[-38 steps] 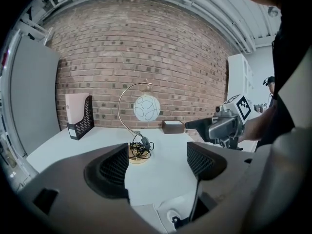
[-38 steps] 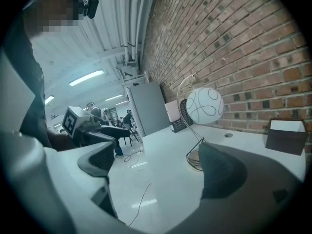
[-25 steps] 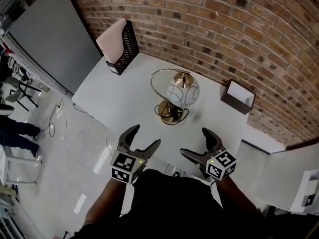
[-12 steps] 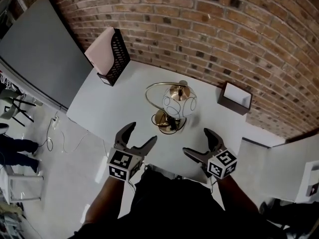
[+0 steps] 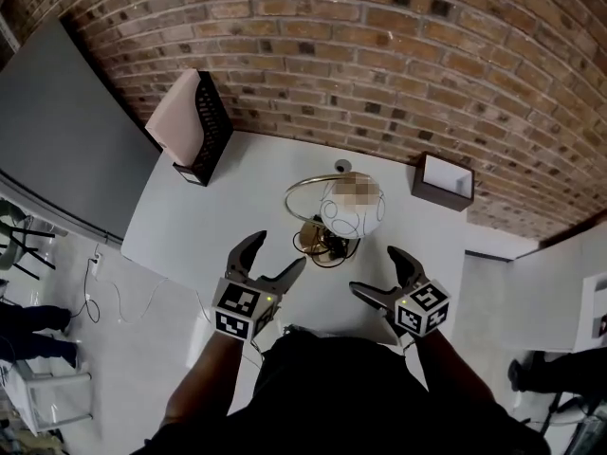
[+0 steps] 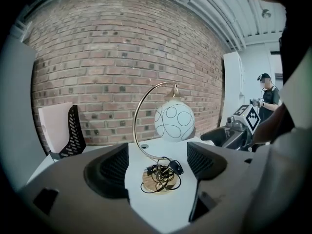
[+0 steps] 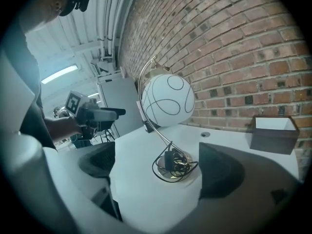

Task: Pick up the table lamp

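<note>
The table lamp (image 5: 349,211) stands upright in the middle of the white table (image 5: 209,226): a white globe shade with black loops (image 6: 174,121) (image 7: 167,100), a curved gold arm and a round gold base (image 6: 158,177) (image 7: 175,168) with its black cord coiled on it. My left gripper (image 5: 273,263) is open at the near table edge, left of the base. The right gripper (image 5: 377,275) is open too, to the base's right. Neither touches the lamp.
A black mesh file holder (image 5: 204,131) with a pink sheet stands at the table's back left. A dark open box (image 5: 443,182) sits at the back right. A brick wall (image 5: 379,55) runs behind the table. A grey board (image 5: 57,150) leans at the left.
The view has shifted closer to the table. Both grippers have moved forward toward the lamp's base and stay open.
</note>
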A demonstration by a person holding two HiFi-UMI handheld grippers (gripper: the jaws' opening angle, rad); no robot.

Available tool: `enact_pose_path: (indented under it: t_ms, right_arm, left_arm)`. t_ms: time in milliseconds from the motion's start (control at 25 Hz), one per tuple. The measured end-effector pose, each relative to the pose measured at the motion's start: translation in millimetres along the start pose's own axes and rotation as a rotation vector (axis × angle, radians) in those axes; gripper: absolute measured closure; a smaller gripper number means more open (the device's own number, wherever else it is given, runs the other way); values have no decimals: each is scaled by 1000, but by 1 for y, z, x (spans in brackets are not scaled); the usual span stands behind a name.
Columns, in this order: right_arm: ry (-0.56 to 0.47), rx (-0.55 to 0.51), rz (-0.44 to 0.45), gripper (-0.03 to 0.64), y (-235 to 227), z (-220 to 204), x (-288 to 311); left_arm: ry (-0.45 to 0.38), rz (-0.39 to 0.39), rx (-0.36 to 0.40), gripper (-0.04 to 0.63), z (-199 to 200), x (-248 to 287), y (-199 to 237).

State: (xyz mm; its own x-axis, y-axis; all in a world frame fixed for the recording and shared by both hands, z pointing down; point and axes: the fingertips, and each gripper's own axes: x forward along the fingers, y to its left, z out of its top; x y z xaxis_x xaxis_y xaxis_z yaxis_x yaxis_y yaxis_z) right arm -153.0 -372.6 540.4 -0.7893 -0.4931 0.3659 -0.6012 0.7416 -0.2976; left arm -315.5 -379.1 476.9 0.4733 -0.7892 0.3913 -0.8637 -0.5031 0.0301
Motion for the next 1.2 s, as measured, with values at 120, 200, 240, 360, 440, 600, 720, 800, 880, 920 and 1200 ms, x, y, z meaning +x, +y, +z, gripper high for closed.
enact_pose_path:
  t_ms: [120, 200, 240, 360, 440, 600, 720, 800, 880, 920, 1200]
  right_arm:
    - [26, -17, -39, 77, -7, -8, 11]
    - [33, -18, -62, 78, -15, -11, 17]
    - [33, -17, -74, 80, -19, -12, 20]
    - [35, -6, -106, 86, -34, -14, 30]
    - [43, 3, -128, 89, -47, -16, 39]
    - [61, 12, -185, 112, -72, -25, 53]
    - [81, 8, -219, 138, -88, -34, 62]
    - [85, 13, -234, 161, -96, -38, 68]
    - [85, 21, -240, 192, -102, -41, 75]
    - [88, 21, -242, 207, -104, -42, 78]
    - [158, -58, -239, 279, -105, -58, 103]
  left_arm:
    - [8, -25, 36, 222, 0, 8, 12]
    - [6, -37, 57, 222, 3, 13, 20]
    - [2, -43, 62, 222, 6, 16, 23]
    - [-7, -60, 76, 222, 14, 28, 33]
    - [-7, -67, 82, 222, 18, 38, 40]
    - [-7, -77, 86, 222, 27, 52, 48]
    - [-9, -94, 104, 222, 34, 59, 48]
    - [-7, -104, 122, 222, 37, 63, 47]
    - [-1, -115, 138, 222, 39, 66, 46]
    - [3, -120, 146, 222, 39, 67, 46]
    - [27, -146, 166, 222, 35, 71, 44]
